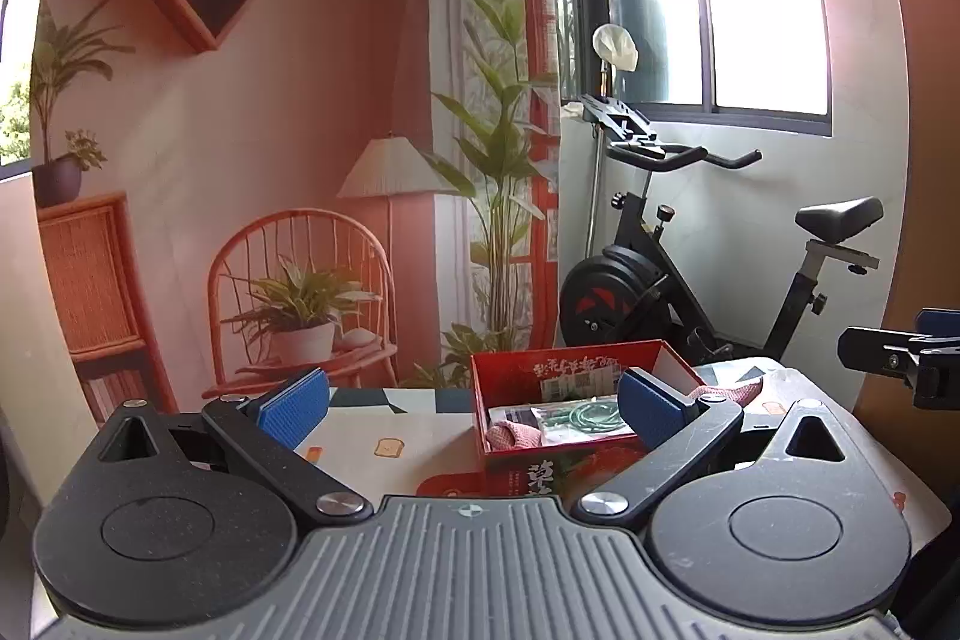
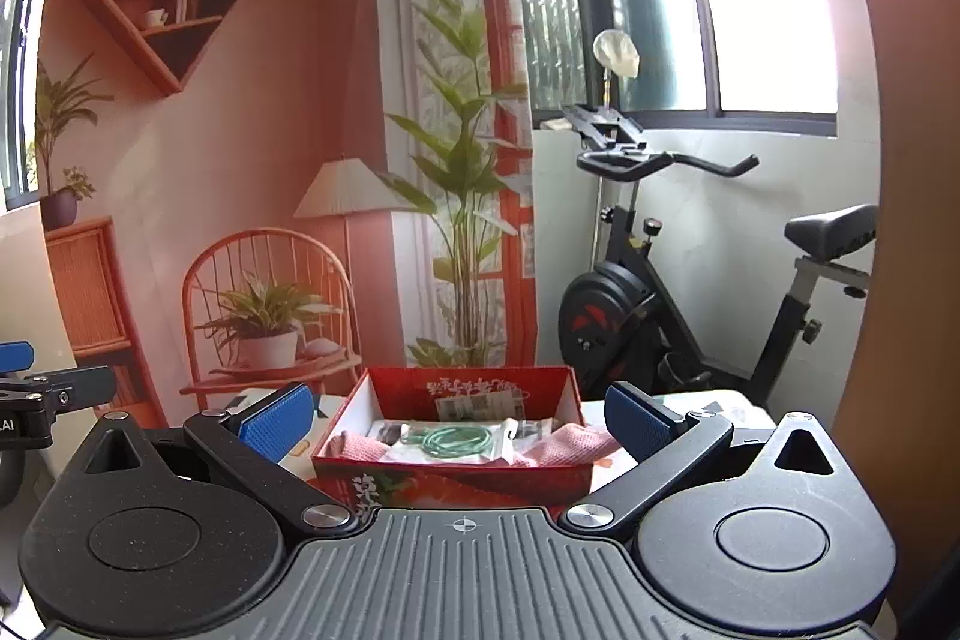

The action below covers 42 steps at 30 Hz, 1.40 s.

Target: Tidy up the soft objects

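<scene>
A red cardboard box (image 1: 522, 370) stands on the table, also in the right wrist view (image 2: 456, 478). It holds a pink cloth (image 2: 366, 448), a coiled green cord in a clear bag (image 2: 450, 439) and several packets. Part of the pink cloth drapes over its right rim (image 2: 576, 445) (image 1: 729, 391). My left gripper (image 1: 474, 409) is open and empty, above the table just before the box. My right gripper (image 2: 459, 421) is open and empty, its fingers either side of the box. Each gripper shows at the edge of the other's view.
The table has a patterned cloth (image 1: 384, 430). A red lid or flat card (image 1: 456, 484) lies under the box's near side. Behind the table hang a printed room backdrop (image 1: 270, 130) and stands a black exercise bike (image 1: 660, 268).
</scene>
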Each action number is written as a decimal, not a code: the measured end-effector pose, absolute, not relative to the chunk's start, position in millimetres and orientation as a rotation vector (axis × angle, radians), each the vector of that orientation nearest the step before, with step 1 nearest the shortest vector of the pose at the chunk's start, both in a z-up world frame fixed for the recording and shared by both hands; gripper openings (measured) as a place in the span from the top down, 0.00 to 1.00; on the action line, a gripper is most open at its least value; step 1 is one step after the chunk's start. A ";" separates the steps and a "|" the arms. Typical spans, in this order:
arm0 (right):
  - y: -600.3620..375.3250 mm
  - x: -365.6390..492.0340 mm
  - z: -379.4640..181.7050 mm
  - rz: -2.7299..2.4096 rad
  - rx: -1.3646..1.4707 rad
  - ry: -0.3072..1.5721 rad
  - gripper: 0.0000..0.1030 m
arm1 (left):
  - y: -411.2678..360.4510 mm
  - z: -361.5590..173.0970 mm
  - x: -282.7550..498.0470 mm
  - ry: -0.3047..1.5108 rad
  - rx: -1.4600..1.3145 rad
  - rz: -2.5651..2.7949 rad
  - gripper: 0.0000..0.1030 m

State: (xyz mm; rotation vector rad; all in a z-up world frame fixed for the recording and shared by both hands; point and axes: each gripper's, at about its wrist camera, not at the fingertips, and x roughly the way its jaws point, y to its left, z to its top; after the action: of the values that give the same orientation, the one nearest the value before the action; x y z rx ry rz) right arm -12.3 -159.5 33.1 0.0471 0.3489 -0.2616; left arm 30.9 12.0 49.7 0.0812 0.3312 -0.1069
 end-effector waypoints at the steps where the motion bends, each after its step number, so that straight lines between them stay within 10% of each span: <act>1: -158.7 -14.8 34.9 -0.263 0.046 0.345 0.00 | 12.1 51.2 29.3 0.326 0.081 -0.105 0.00; 42: -164.2 -31.8 46.8 -0.291 0.043 0.330 0.00 | 14.5 57.2 20.9 0.332 0.058 -0.075 0.00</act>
State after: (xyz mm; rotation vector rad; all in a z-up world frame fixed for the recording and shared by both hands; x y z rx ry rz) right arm -31.8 -164.2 46.8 0.0430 0.3298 -0.2908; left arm 20.9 14.5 57.2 0.0581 0.3319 -0.0750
